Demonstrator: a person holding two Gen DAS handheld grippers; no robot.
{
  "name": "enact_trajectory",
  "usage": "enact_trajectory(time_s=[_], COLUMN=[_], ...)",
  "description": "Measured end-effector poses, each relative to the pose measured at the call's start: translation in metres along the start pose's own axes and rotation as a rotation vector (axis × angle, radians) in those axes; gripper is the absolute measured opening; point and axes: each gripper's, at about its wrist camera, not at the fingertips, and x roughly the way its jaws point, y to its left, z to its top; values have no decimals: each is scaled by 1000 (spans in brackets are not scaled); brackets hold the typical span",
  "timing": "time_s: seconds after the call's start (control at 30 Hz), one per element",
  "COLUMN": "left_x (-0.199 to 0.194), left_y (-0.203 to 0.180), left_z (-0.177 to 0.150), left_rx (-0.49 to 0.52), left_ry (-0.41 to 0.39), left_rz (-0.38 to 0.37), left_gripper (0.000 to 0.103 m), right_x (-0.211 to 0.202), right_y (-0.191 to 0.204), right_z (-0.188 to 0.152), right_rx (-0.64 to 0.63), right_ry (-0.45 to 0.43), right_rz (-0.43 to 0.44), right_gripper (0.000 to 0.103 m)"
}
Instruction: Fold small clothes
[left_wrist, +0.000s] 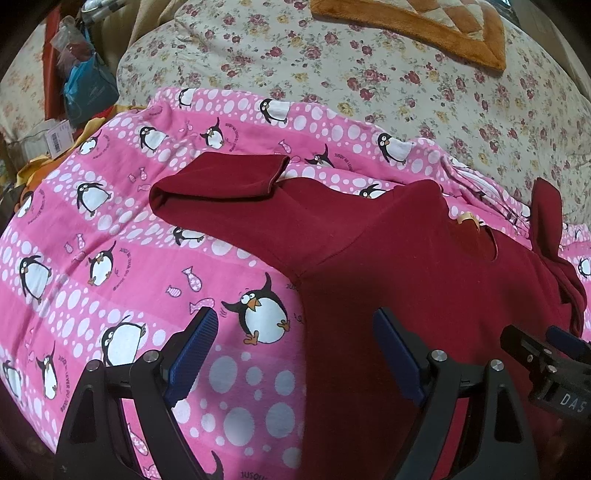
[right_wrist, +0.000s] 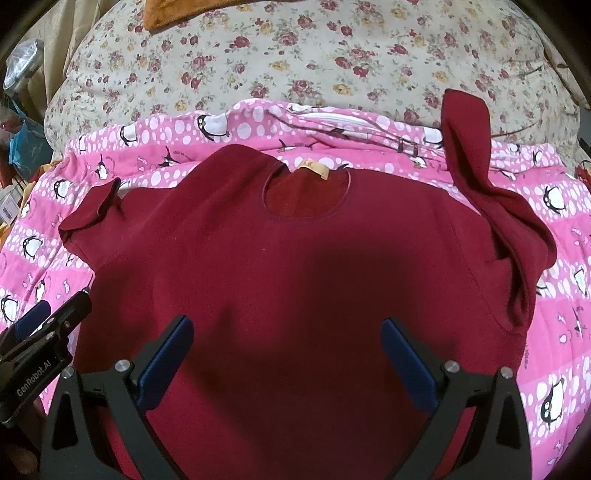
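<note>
I have both claws spread wide and holding nothing: the left claw (left_wrist: 295, 354) hovers over the near left edge of the red shirt (right_wrist: 288, 266), with one finger above the penguin blanket (left_wrist: 110, 258) and the other above red cloth. The right claw (right_wrist: 288, 354) hangs over the shirt's near middle. The shirt lies face up on the pink penguin blanket on the bed, collar at the far side.

What worries me most is the right sleeve (right_wrist: 491, 192): it is twisted and standing up in a ridge towards the far right, so folding over it would likely trap a lump. The left sleeve (left_wrist: 221, 184) is already doubled back on itself, and could spring open if I drag the body. The blanket is loose and rumpled near the collar; a low pinch may catch blanket together with shirt. My two claws sit close together, so a crossing move risks a knock.

Count: one shirt, two sleeves, one neck label (right_wrist: 314, 170), one penguin blanket, one floral bedcover (right_wrist: 295, 66), one orange cushion (left_wrist: 417, 26), two claws.
</note>
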Motion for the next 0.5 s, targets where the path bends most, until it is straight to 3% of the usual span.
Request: enact_trajectory(time_s=[0.5], left_x=[2], left_y=[3], left_z=[3], left_rx=[-7], left_ry=[3], left_rz=[7], left_gripper=[69], right_x=[4], right_y=[-1], right_z=[1], right_rx=[7], right_ry=[16], right_rz=[30], right_gripper=[103])
